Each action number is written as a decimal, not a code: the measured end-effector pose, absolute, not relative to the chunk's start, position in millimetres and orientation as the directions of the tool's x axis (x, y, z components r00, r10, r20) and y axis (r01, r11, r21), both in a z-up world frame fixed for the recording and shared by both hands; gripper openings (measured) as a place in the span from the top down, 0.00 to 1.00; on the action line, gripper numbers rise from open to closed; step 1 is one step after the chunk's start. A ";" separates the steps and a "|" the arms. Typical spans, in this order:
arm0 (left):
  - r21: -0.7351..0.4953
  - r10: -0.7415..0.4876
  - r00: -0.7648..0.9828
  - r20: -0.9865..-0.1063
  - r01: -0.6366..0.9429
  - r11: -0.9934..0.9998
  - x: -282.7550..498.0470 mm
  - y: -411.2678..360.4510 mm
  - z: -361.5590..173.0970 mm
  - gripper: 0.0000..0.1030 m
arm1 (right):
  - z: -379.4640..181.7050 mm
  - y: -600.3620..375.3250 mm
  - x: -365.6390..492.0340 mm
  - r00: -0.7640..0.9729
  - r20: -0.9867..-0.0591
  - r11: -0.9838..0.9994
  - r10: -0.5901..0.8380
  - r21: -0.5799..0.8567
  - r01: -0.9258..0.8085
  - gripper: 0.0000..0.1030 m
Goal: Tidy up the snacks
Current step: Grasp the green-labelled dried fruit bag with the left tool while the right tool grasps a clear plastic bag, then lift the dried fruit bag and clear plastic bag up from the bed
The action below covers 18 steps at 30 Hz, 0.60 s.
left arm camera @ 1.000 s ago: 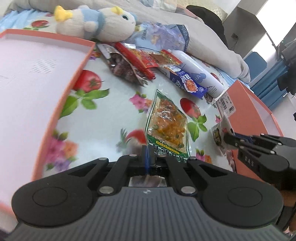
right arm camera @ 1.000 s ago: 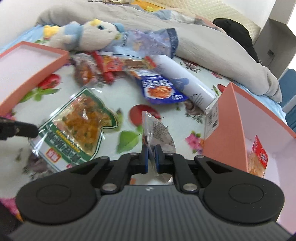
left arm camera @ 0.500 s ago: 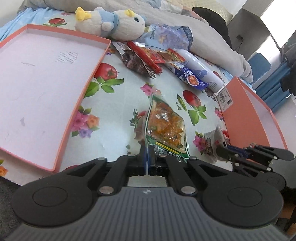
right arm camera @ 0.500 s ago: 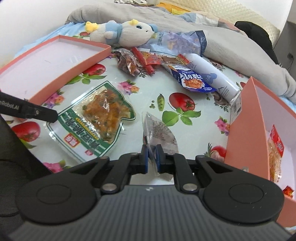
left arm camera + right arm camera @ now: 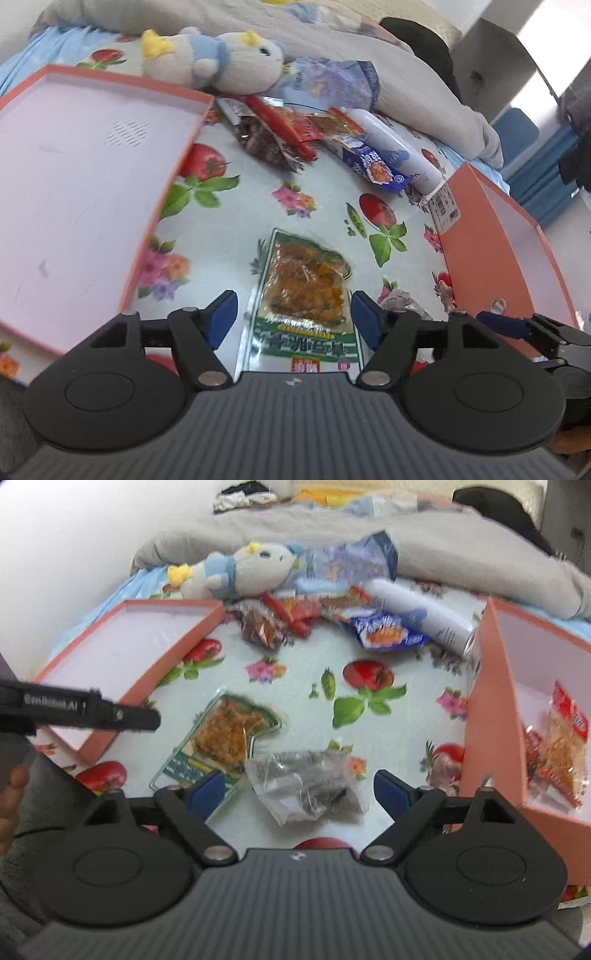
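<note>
My left gripper [image 5: 293, 319] hangs low over the flowered cloth, its jaws opening. A green-edged packet of orange snack [image 5: 306, 291] lies flat on the cloth between the blue pads, which do not touch it. My right gripper [image 5: 299, 792] is also opening. A clear packet of dark snack [image 5: 306, 786] lies loose on the cloth between its pads. The green-edged packet [image 5: 229, 734] sits just left of it. An orange box [image 5: 484, 686] at the right holds a red-and-orange packet [image 5: 565, 746]. A shallow orange tray [image 5: 92, 184] lies at the left.
Several snacks are piled at the back: a dark red packet [image 5: 266, 144], a blue packet [image 5: 373, 166], a white tube [image 5: 395, 151] and a bluish bag [image 5: 332, 85]. A plush toy [image 5: 218, 62] and a grey blanket [image 5: 443, 546] lie behind them.
Both grippers were shut on their packets and now stand open, with both packets released onto the cloth. Both hands have drawn back and up a little.
</note>
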State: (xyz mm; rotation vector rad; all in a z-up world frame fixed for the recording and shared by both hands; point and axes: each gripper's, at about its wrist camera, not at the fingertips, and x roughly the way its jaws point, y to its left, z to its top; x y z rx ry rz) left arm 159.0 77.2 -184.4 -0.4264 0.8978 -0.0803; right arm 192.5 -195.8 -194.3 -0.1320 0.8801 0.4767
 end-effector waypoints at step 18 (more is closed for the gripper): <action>-0.293 -0.273 0.519 -0.810 0.044 0.955 226.6 37.8 -222.6 0.11 | -232.9 -185.7 224.8 0.505 -0.773 0.796 0.385 0.001 -0.605 0.13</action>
